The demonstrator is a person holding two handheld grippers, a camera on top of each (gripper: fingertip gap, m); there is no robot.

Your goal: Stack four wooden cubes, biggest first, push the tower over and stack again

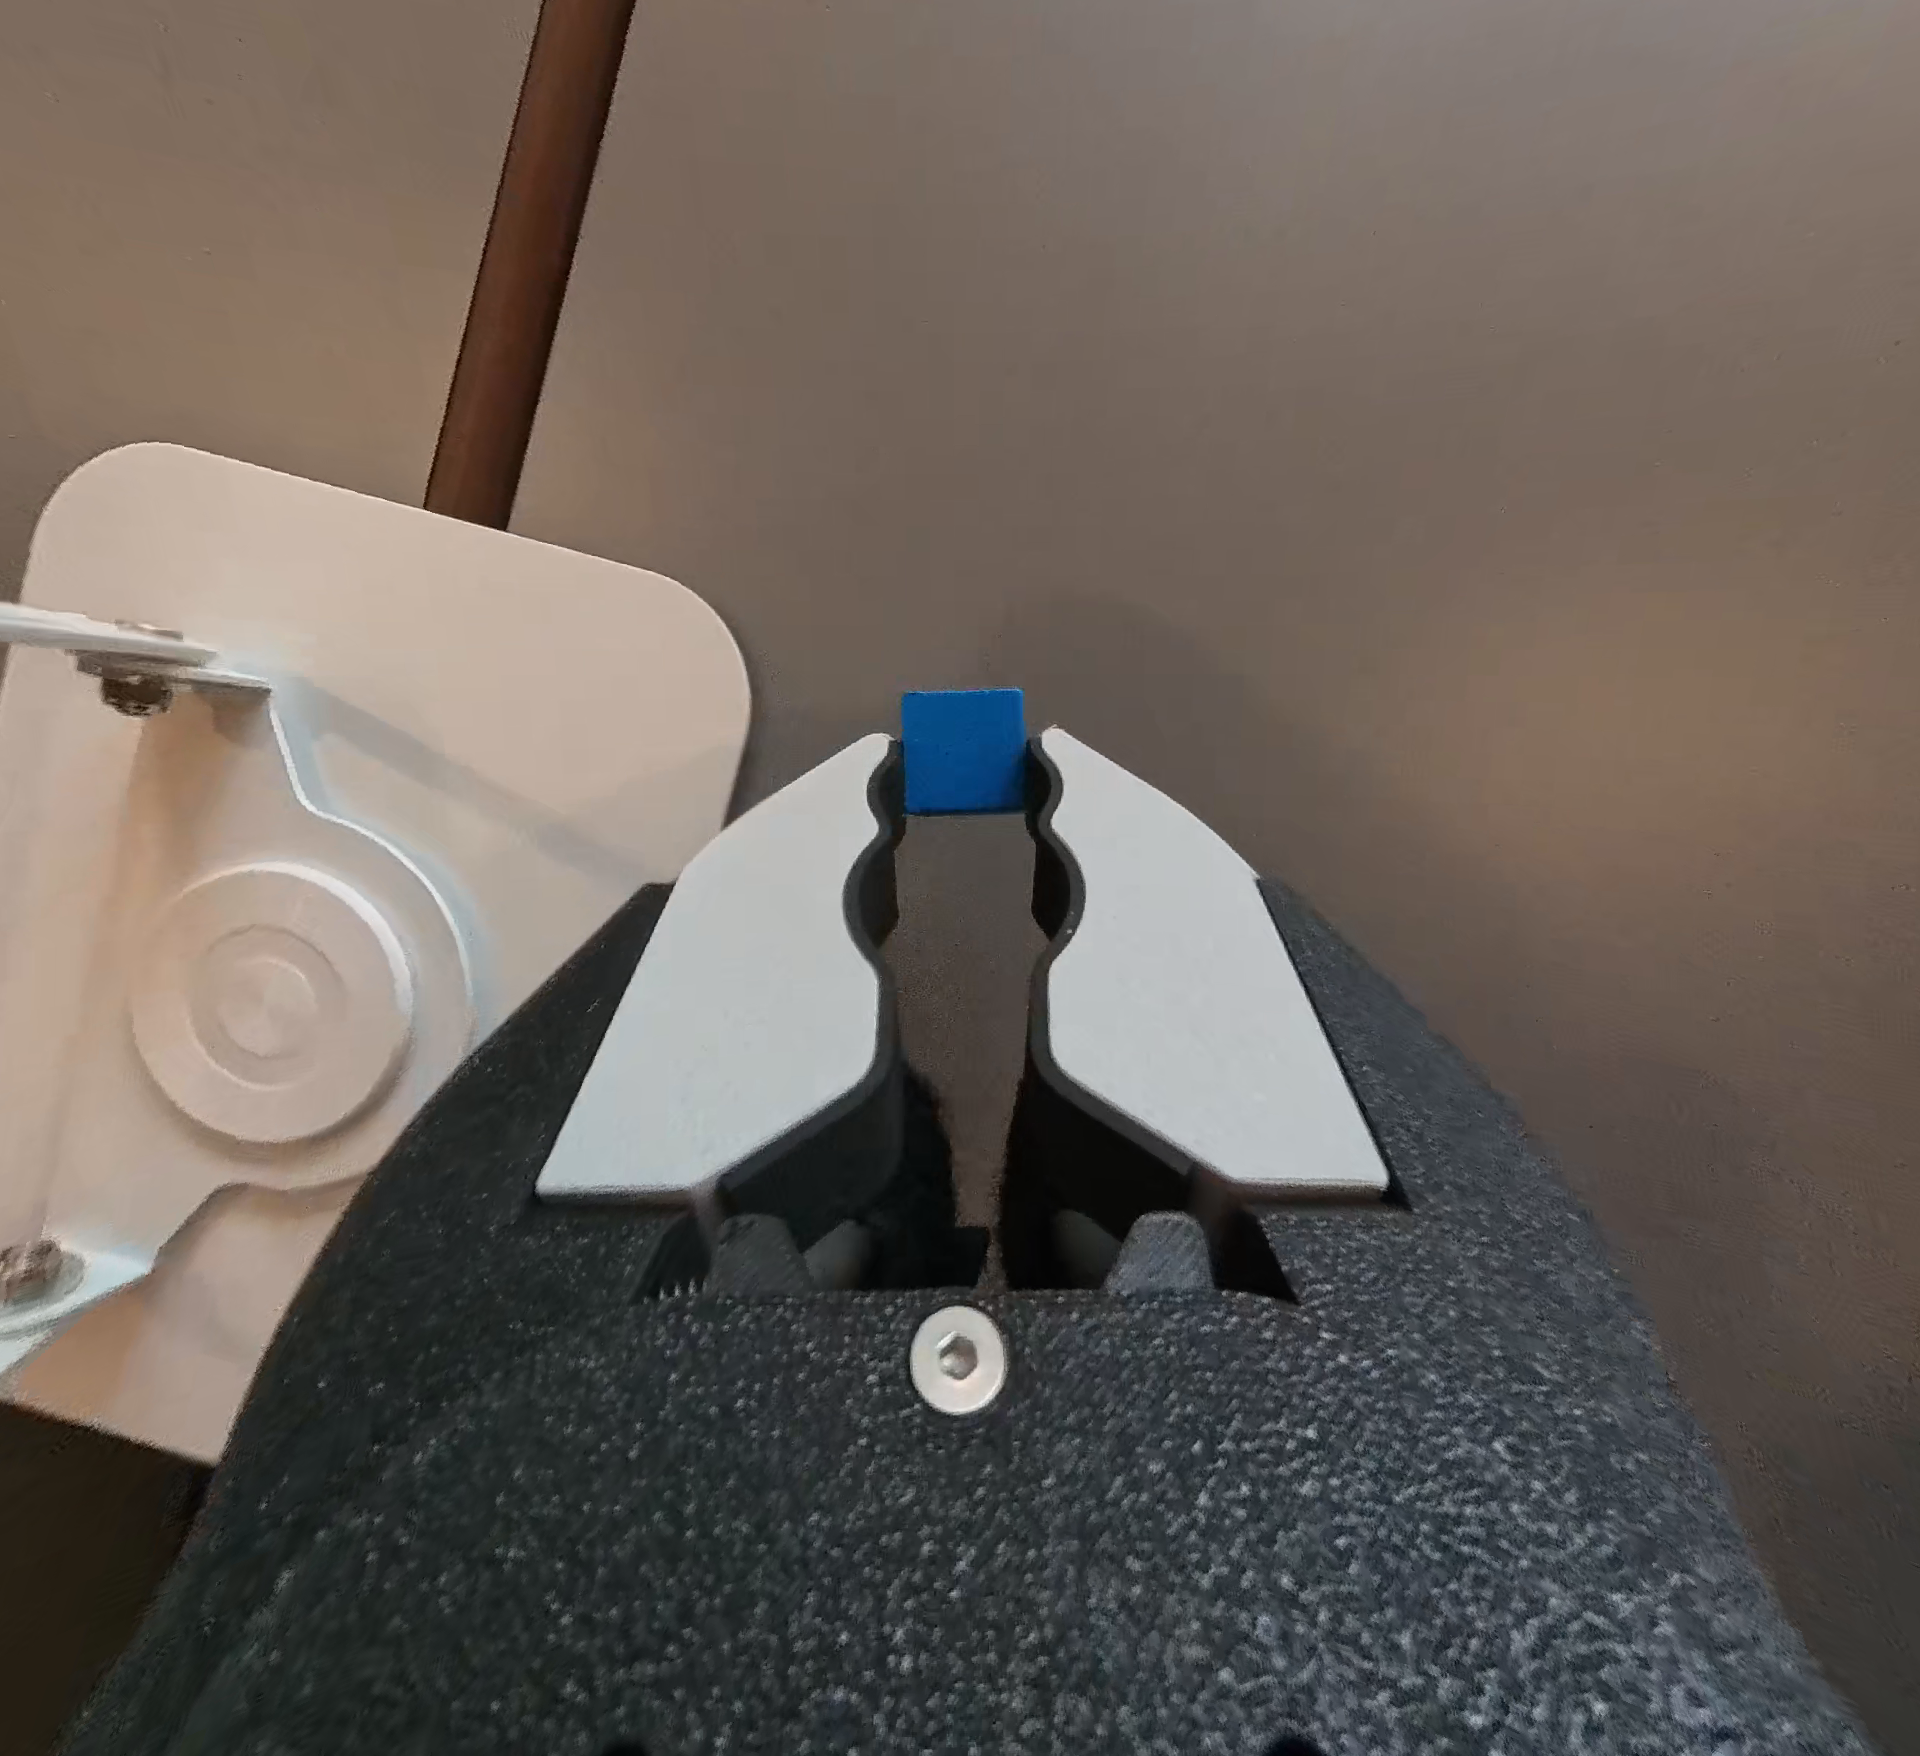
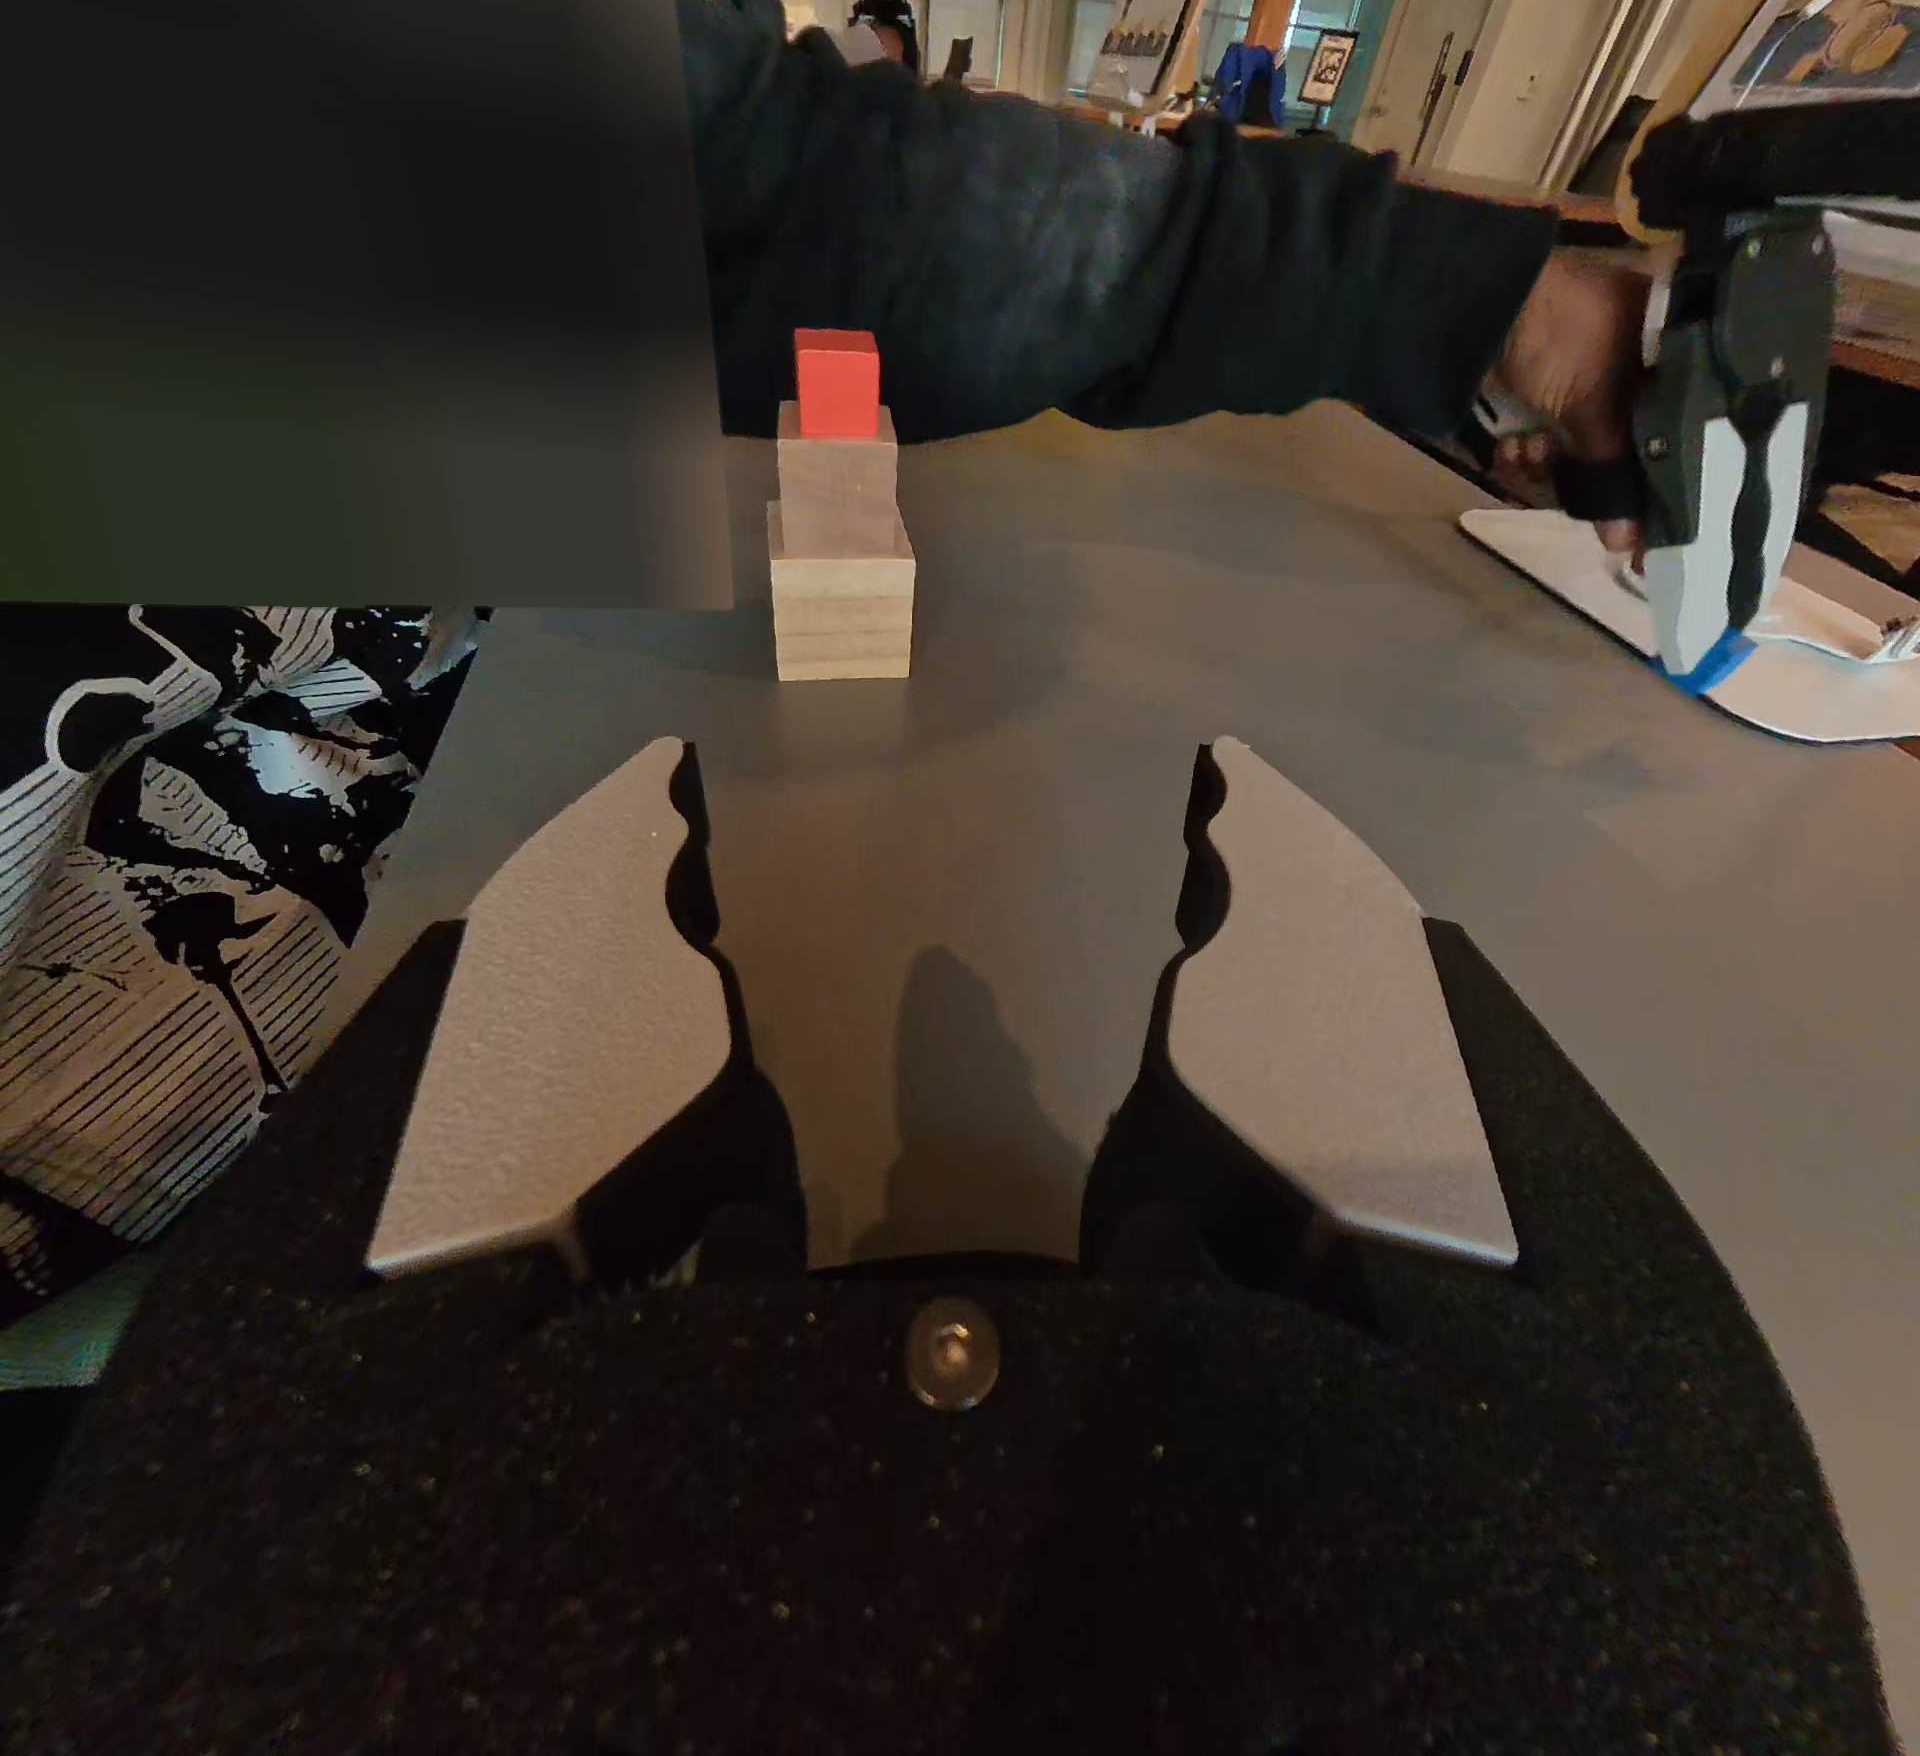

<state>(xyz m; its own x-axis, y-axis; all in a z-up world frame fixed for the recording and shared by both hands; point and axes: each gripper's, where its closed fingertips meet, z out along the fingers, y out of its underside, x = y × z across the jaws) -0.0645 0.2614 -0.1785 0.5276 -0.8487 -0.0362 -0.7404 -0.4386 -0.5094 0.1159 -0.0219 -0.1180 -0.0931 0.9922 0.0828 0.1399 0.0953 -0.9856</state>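
Note:
A tower of three cubes stands on the grey table (image 2: 1195, 719): a large pale wooden cube (image 2: 843, 615) at the bottom, a middle wooden cube (image 2: 837, 491) on it, and a red cube (image 2: 836, 381) on top. My left gripper (image 1: 963, 761) is shut on a small blue cube (image 1: 961, 752) just above the table. It also shows in the right wrist view (image 2: 1704, 657), pointing down at the far right, with the blue cube (image 2: 1714, 662) at its tips. My right gripper (image 2: 940, 761) is open and empty, low over the table in front of the tower.
A white flat base plate (image 1: 436, 667) with a metal bracket (image 1: 260, 927) lies left of the left gripper; it also shows at the far right in the right wrist view (image 2: 1558, 553). A person's dark sleeve (image 2: 1091, 272) reaches across behind the tower. Patterned cloth (image 2: 156, 927) lies at the table's left edge.

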